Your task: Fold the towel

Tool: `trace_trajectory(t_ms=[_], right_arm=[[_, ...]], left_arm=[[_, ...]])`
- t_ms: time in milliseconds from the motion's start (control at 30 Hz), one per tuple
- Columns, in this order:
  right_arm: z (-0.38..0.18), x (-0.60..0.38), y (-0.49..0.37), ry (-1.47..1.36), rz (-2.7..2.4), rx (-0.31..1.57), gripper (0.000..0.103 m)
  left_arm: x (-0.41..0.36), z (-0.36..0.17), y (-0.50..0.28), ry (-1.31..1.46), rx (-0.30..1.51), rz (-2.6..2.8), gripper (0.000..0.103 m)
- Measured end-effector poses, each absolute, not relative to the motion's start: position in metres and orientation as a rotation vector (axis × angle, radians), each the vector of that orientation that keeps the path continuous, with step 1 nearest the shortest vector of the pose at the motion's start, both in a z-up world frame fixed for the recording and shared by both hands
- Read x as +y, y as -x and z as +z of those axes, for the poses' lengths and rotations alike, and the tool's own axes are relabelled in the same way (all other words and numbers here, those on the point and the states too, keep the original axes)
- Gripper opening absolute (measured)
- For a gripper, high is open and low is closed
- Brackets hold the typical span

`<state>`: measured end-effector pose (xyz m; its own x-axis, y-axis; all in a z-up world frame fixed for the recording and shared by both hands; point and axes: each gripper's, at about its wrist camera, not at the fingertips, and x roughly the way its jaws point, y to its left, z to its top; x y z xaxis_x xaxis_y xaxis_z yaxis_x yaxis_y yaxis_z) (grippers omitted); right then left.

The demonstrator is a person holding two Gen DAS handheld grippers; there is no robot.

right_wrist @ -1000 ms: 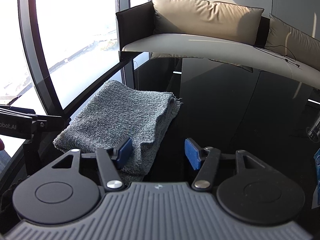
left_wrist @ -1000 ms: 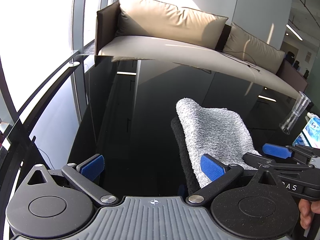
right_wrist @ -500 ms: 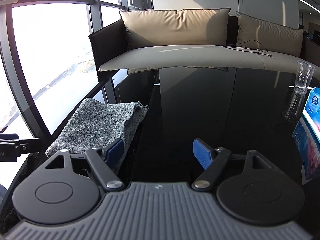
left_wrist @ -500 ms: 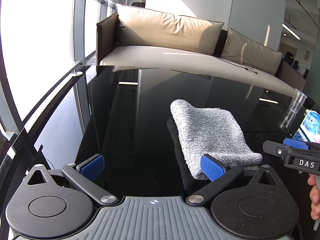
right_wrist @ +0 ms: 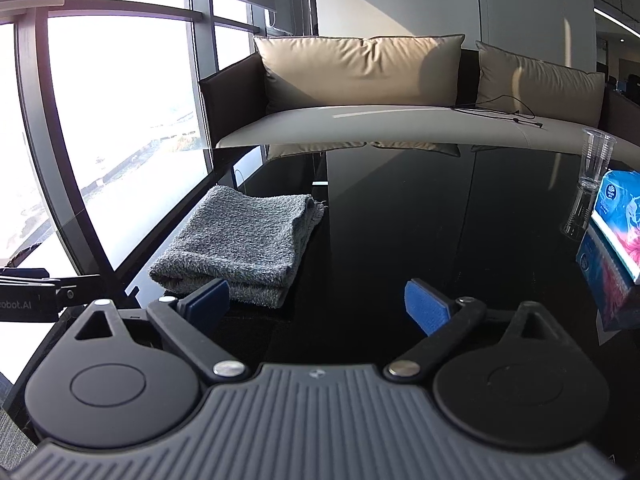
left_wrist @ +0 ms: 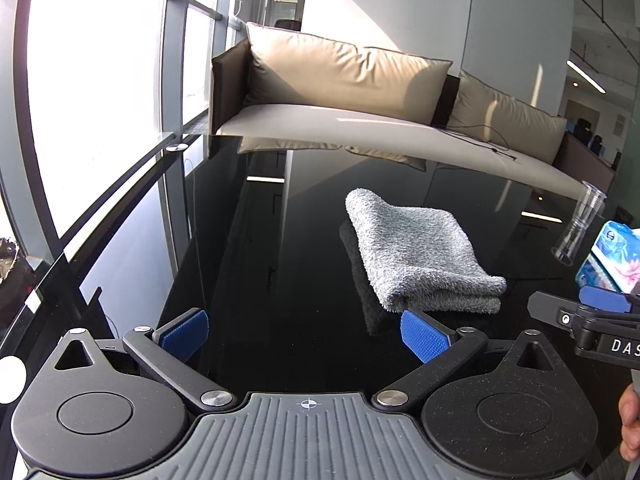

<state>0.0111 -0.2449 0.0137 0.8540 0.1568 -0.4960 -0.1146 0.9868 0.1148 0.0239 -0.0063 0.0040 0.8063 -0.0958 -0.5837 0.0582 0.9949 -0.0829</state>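
- Since the earlier frames I have drawn both grippers back from the towel (left_wrist: 420, 256); a second ago my right gripper's (right_wrist: 316, 304) blue pad lay against its near edge, and now the towel sits clear beyond both sets of fingers.
- The towel lies folded into a thick, compact stack on the black glass table (left_wrist: 280, 248), its doubled edge facing me. I judge the folding done, which is why I let go.
- Left gripper (left_wrist: 304, 336): fingers spread wide, nothing between them, its right pad just short of the towel's near corner.
- Right gripper: jaws opening to near their widest, nothing between them; its left pad overlaps the towel's near edge in view, and I cannot tell whether it touches.
- Right of the towel, well apart, stand a plastic cup (right_wrist: 596, 160) and a tissue pack (right_wrist: 618, 216), out of my way.
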Motion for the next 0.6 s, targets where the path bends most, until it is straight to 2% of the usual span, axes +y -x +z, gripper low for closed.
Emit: trace_trajectory(t_ms=[600], right_arm=[[0.016, -0.245, 0.028, -0.114, 0.131, 0.540, 0.099]], left_arm=[[-0.014, 0.004, 0.009, 0.034, 0.609, -0.089, 0.102]])
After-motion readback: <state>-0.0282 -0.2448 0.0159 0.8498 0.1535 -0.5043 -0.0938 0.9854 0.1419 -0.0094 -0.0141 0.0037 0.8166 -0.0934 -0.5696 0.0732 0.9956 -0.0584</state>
